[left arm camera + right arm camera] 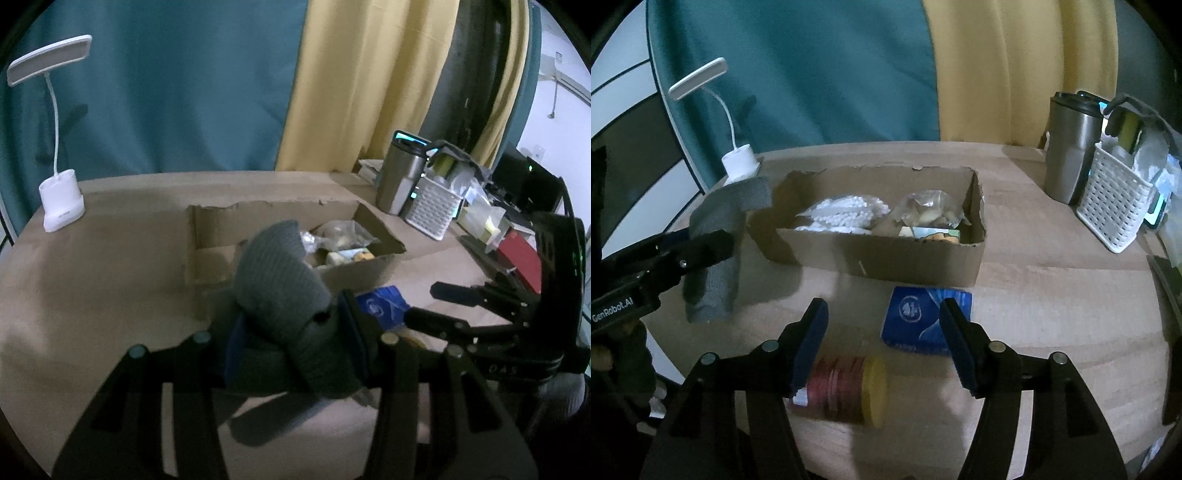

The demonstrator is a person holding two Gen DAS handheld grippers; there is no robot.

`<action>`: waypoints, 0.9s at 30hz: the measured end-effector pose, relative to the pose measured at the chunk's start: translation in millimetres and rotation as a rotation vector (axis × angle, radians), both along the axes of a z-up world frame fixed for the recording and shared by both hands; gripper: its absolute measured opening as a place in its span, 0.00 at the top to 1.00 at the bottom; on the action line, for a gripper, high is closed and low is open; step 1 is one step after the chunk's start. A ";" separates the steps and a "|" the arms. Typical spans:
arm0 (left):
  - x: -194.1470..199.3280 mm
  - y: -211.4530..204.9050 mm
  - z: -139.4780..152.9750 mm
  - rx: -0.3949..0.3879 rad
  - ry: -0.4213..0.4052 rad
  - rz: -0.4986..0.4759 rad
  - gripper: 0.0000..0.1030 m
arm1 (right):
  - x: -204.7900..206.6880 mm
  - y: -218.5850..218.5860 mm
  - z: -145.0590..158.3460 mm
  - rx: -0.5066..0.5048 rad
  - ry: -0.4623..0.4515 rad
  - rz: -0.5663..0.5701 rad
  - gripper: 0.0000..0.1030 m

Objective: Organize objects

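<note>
My left gripper (291, 325) is shut on a grey knitted sock (280, 280) and holds it above the table, just left of the open cardboard box (258, 214). The sock (716, 251) and left gripper (701, 251) also show in the right wrist view, left of the box (886, 258). The box holds white cotton swabs (846, 214), a clear bag (927, 210) and small packets. My right gripper (882, 336) is open and empty, above a jar with a yellow lid (849, 387) lying on its side and a blue packet (919, 317). The right gripper (436, 306) appears in the left view.
A white desk lamp (59, 199) stands at the back left. A steel tumbler (1067, 147) and a white perforated basket (1112, 210) with clutter stand at the right. Teal and yellow curtains hang behind the wooden table (1052, 295).
</note>
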State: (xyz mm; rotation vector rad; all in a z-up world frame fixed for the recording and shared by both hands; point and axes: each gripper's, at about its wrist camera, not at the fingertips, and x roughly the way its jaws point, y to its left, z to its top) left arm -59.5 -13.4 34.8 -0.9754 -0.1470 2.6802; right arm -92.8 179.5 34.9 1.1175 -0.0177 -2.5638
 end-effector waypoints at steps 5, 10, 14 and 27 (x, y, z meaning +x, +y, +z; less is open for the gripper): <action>11.3 -2.3 -4.2 0.003 -0.002 0.003 0.53 | 10.8 -6.1 -2.3 0.009 0.003 0.013 0.23; 19.4 -6.8 -8.8 0.005 -0.008 0.005 0.53 | 19.2 -14.4 -9.7 0.017 -0.013 0.030 0.22; 22.8 -10.5 -12.2 0.009 -0.013 0.007 0.53 | 24.2 -22.7 -15.8 0.027 -0.023 0.046 0.22; 20.6 -17.3 -16.2 0.013 -0.021 0.012 0.53 | 19.1 -37.3 -38.9 0.078 -0.082 0.071 0.28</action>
